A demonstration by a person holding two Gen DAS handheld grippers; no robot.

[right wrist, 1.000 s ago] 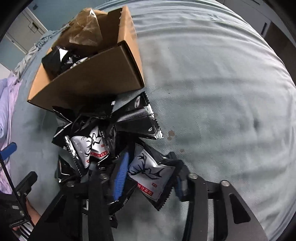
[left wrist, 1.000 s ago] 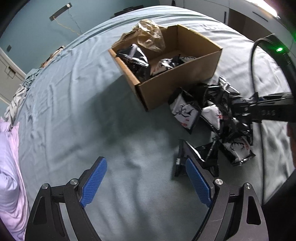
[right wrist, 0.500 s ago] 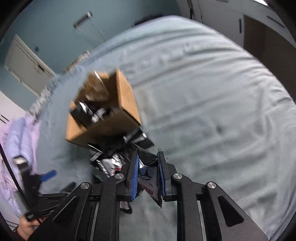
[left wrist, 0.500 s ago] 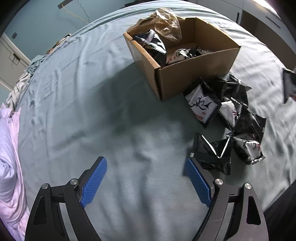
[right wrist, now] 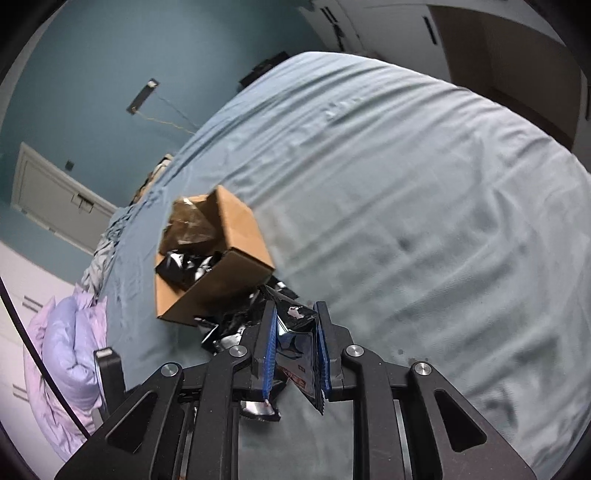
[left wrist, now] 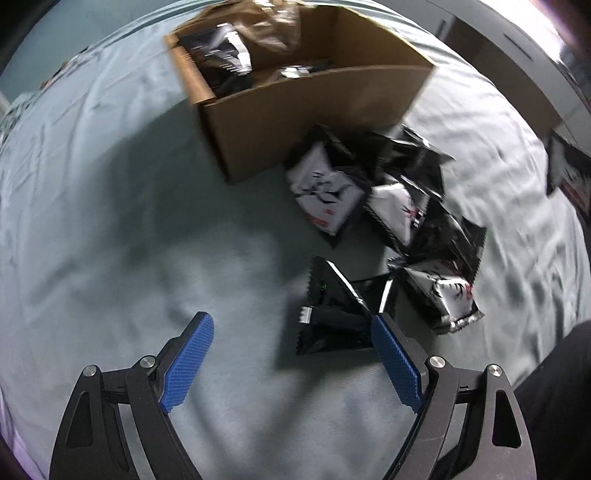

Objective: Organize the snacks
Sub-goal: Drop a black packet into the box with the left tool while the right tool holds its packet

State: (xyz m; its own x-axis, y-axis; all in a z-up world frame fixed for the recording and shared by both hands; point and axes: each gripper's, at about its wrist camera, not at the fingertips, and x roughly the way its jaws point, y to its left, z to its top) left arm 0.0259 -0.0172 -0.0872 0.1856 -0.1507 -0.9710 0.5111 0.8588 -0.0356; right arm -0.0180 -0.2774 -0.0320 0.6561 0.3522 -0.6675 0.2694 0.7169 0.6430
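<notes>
The cardboard box (left wrist: 306, 110) sits open-topped on my blue-grey bedsheet (left wrist: 110, 221). It holds black snack packets (left wrist: 221, 55) along its left end, further dark packets in its middle, and a crumpled brown paper bag (left wrist: 273, 26) against the far wall. The box contents are blurred, so I cannot count them reliably.

Outside the box, a loose pile of packets (left wrist: 406, 206) lies just beside the near right corner of the box. I count about six: three show white faces with a black antler print, the rest show black or silver. The nearest black packet (left wrist: 332, 314) lies flat, apart from the pile.

My left gripper (left wrist: 291, 354) stands wide with nothing between its blue pads; its right pad sits next to the edge of that nearest black packet.

My right gripper (right wrist: 295, 332) is clamped narrow on one black snack packet (right wrist: 297, 343), raised clear of the sheet; the packet's lower corner hangs below the pads. The box and pile lie ahead and to its left.

Open sheet extends to the left of the box and across the whole right side of the bed. A lilac duvet (right wrist: 70, 350) is bunched at the left bed edge.
</notes>
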